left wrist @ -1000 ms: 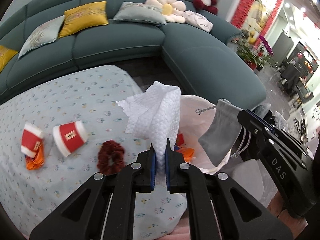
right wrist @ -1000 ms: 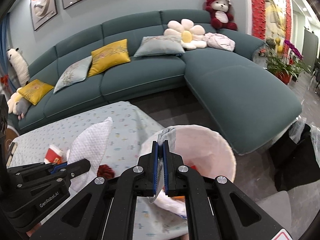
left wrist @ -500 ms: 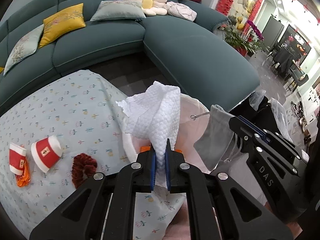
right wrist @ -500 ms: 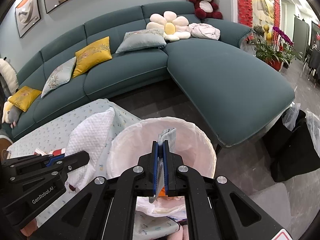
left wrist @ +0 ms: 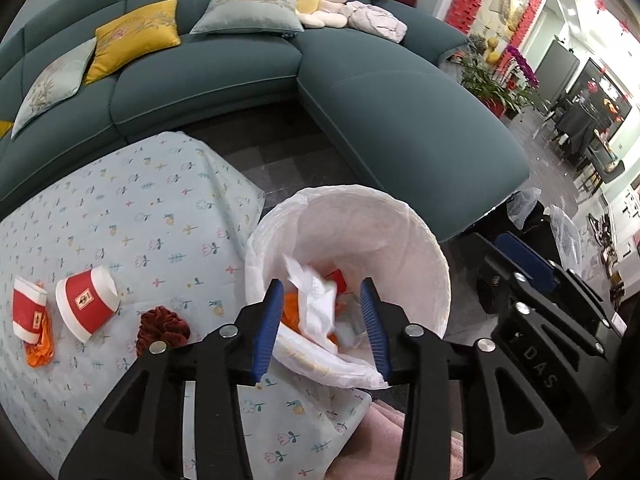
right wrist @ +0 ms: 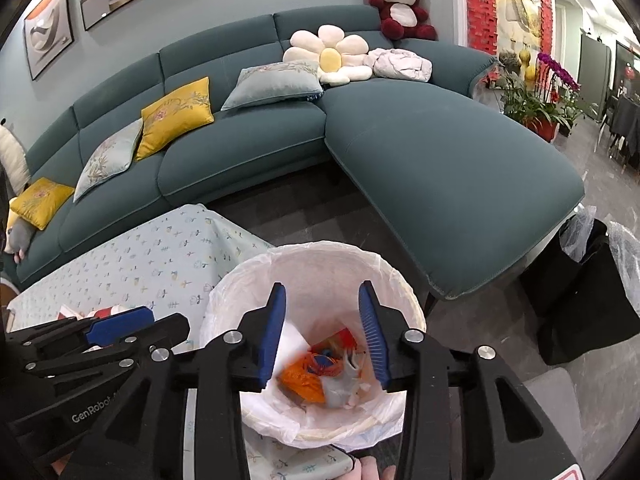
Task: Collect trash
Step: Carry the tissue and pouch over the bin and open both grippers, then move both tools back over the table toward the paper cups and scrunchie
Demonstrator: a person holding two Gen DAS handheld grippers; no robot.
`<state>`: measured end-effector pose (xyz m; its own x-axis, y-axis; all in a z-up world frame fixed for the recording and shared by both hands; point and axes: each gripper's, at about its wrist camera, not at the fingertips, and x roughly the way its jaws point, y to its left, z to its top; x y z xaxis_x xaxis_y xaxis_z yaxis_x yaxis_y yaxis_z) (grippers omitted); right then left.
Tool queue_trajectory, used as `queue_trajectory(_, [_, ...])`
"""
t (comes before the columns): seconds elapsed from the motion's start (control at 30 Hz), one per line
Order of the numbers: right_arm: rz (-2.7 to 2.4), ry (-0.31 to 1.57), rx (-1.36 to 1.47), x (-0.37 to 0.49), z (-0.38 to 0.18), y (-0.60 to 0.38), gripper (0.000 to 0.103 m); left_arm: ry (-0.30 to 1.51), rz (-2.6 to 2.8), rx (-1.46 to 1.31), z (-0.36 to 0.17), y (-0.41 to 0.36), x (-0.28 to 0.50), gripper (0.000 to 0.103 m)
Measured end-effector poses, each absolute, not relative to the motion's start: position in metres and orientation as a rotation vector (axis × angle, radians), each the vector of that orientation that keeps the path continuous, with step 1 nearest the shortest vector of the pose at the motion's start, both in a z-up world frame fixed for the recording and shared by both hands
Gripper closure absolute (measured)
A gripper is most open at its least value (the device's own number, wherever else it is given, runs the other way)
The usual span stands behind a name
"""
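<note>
Both my grippers, left (left wrist: 320, 320) & right (right wrist: 322, 328), opening empty over white-lined round bin (left wrist: 420, 236); 2 red-white paper cups (left wrist: 86, 304), orange scraps, maroon scrunchie (left wrist: 162, 326) remain.

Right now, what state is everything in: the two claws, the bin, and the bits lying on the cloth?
Left gripper: jaws opening, nothing between the pads, above the bin.
Right gripper: jaws opening, nothing held, above the bin.
Trash bin: upright, lined with a white bag, partly filled.
White tissue: loose inside the bin, blurred.
Larger red paper cup: tipped on its side on the tablecloth.
Smaller red paper cup: crushed, lying over orange scraps.
Dark red scrunchie: lying on the cloth.
</note>
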<state>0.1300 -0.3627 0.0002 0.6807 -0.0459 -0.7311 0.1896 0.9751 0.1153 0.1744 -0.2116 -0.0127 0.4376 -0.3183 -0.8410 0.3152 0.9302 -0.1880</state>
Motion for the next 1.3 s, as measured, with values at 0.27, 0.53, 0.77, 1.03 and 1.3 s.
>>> queue_trajectory(0.27, [-0.142, 0.799, 0.155, 0.128, 0.01, -0.351, 0.045, 1.032, -0.346, -0.011, -0.008, -0.189, 0.17, 0.058])
queue_trajectory(0.53, [-0.116, 0.789, 0.139, 0.122, 0.016, -0.326, 0.034, 1.024, -0.292, -0.029, -0.005, -0.158, 0.161, 0.056])
queue_trajectory(0.77, [-0.098, 0.797, 0.113, 0.115, 0.015, -0.3, 0.032, 1.022, -0.227, -0.045, -0.008, -0.122, 0.151, 0.056])
queue_trajectory(1.03, [-0.039, 0.834, 0.103, 0.11, 0.007, -0.26, 0.032, 1.025, -0.132, -0.061, -0.017, -0.074, 0.137, 0.048])
queue_trajectory(1.3, [0.033, 0.883, 0.047, 0.107, -0.01, -0.209, 0.032, 1.043, -0.045, -0.096, -0.031, -0.021, 0.13, 0.042])
